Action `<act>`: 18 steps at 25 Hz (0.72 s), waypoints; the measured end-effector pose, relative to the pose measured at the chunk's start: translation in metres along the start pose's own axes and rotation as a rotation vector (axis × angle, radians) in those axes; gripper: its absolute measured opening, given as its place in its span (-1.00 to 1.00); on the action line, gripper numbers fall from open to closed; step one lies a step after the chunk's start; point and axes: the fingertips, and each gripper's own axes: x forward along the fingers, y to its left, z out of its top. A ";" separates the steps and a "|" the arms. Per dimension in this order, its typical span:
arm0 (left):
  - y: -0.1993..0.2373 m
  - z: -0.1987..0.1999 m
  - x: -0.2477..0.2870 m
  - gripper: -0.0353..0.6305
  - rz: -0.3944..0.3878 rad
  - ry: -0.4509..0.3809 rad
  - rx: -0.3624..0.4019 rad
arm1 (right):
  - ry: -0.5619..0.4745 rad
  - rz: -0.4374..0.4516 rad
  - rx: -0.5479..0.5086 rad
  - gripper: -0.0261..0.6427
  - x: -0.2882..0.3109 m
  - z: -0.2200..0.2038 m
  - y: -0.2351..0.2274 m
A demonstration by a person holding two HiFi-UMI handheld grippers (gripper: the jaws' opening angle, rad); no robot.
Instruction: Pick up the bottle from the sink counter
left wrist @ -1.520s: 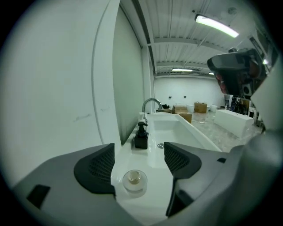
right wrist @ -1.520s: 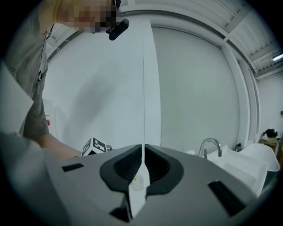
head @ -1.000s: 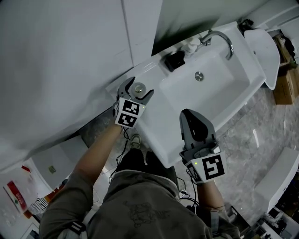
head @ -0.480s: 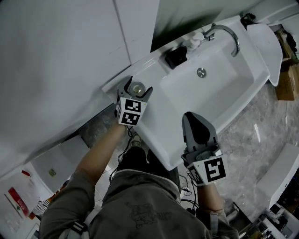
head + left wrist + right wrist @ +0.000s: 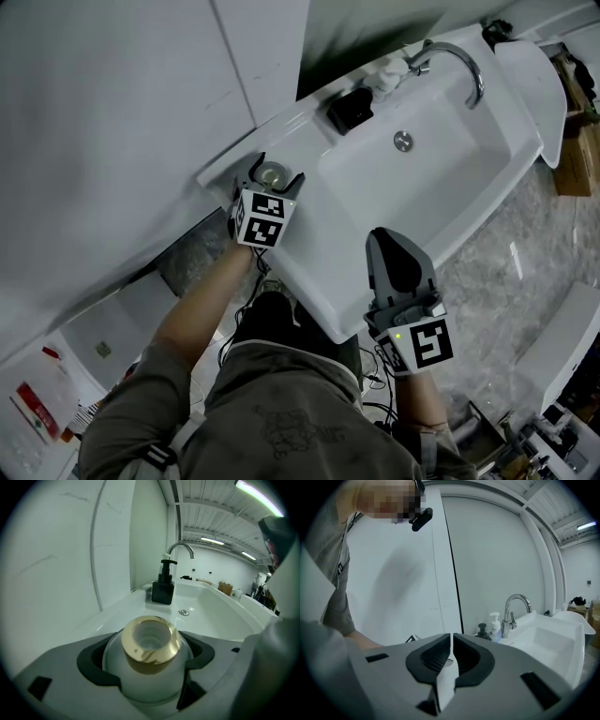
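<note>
A white frosted bottle [image 5: 150,667] with a gold cap [image 5: 151,644] sits between the jaws of my left gripper [image 5: 147,660], which is shut on it. In the head view the same bottle [image 5: 273,173] shows at the left end of the white sink counter [image 5: 225,161], held by the left gripper [image 5: 272,175]. My right gripper [image 5: 392,246] hovers over the counter's front edge with its jaws pressed together and nothing between them. In its own view the right gripper [image 5: 452,641] points along the counter toward the tap.
A black soap dispenser [image 5: 163,590] stands at the back of the counter beside a white pump bottle [image 5: 495,626] and a chrome tap [image 5: 452,59]. The basin [image 5: 412,178] has a drain [image 5: 402,141]. A white wall [image 5: 112,112] rises behind the counter.
The left gripper with the bottle has shifted slightly up and left in the head view, toward the counter's end. The right gripper has stayed nearly in place.
</note>
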 end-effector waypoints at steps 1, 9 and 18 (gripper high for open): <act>0.001 0.000 0.000 0.17 0.004 -0.001 0.002 | 0.005 0.002 0.003 -0.81 0.000 -0.003 0.000; 0.003 -0.001 0.000 0.16 0.013 0.006 0.018 | 0.022 0.011 -0.002 -0.81 0.002 -0.016 0.001; -0.001 0.000 -0.011 0.16 -0.009 0.014 0.008 | 0.017 0.012 -0.016 -0.81 -0.008 -0.015 0.000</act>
